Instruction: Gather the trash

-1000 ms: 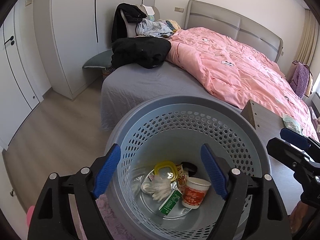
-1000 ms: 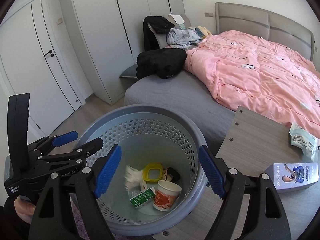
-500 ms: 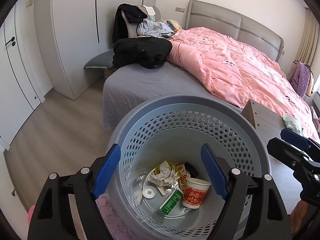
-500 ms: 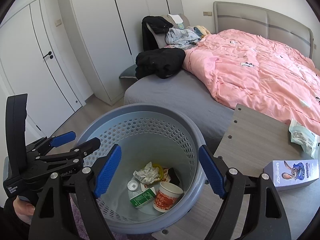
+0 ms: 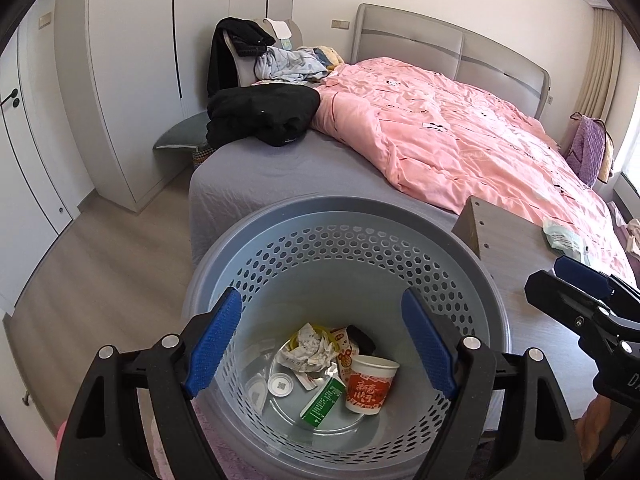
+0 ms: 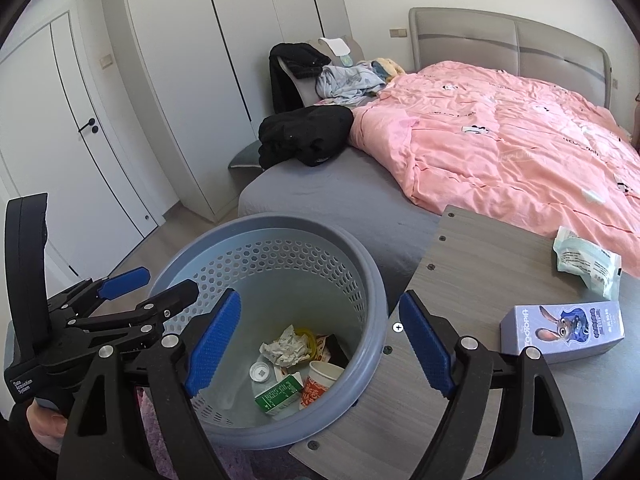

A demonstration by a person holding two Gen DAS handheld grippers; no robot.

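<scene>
A blue-grey perforated waste basket [image 5: 344,208] stands on the floor beside the bed. Inside lie a crumpled paper [image 5: 310,350], a red-and-white paper cup [image 5: 370,384], a green carton [image 5: 323,396] and a white cap [image 5: 280,385]. My left gripper [image 5: 320,340] hangs open over the basket's near side with nothing between its blue pads. My right gripper [image 6: 320,320] is open and empty too, above the basket's right rim [image 6: 372,292]. Each gripper shows in the other's view: the right gripper [image 5: 548,274] at the right edge, the left gripper [image 6: 160,284] at the left.
A low wooden table [image 6: 480,264] touches the basket on its right and carries a purple carton [image 6: 560,330] and a white-green tissue packet [image 6: 588,264]. Behind are the bed with its pink duvet [image 6: 500,140] and black clothes [image 6: 304,136]. White wardrobes line the left wall.
The crumpled paper, blurred and low in the basket a second ago, now lies still over the yellow piece. The right gripper has shifted a little toward the table.
</scene>
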